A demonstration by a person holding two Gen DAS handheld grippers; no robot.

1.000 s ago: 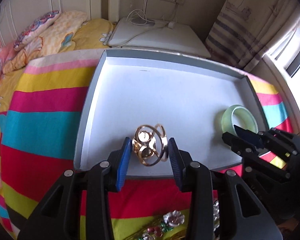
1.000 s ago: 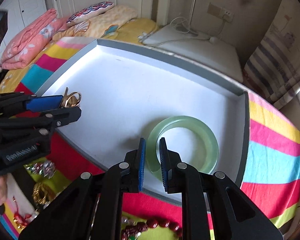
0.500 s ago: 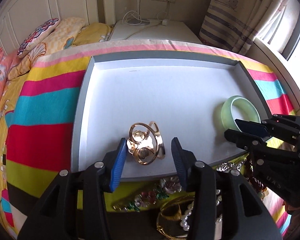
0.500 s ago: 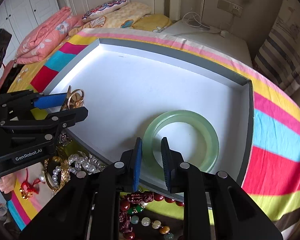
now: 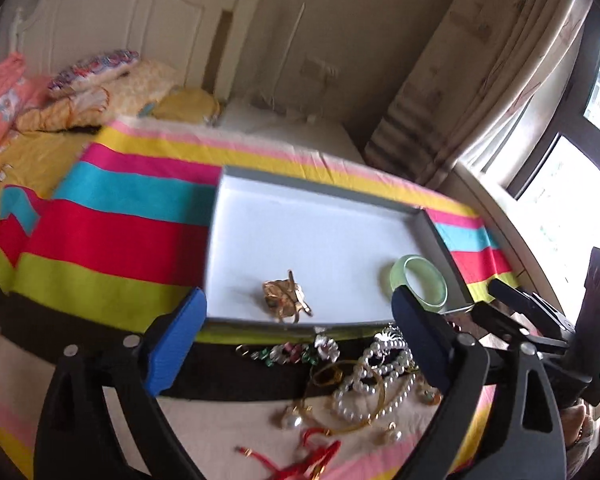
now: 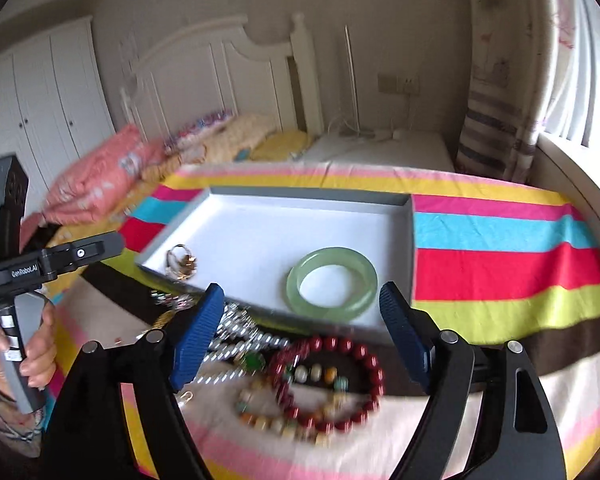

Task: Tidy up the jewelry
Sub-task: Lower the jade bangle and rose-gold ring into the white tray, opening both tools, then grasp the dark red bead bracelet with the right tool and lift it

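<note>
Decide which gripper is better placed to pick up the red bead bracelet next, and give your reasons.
Right. The right gripper is open, with the red bead bracelet lying on the bedspread just below and between its fingers. The left gripper, also open, faces the pearls and gold pieces instead.

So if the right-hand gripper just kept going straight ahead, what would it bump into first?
Probably the green bangle in the tray: it sits centred beyond the open right gripper. Depth is unclear; angled lower, the red bead bracelet comes first.
</note>
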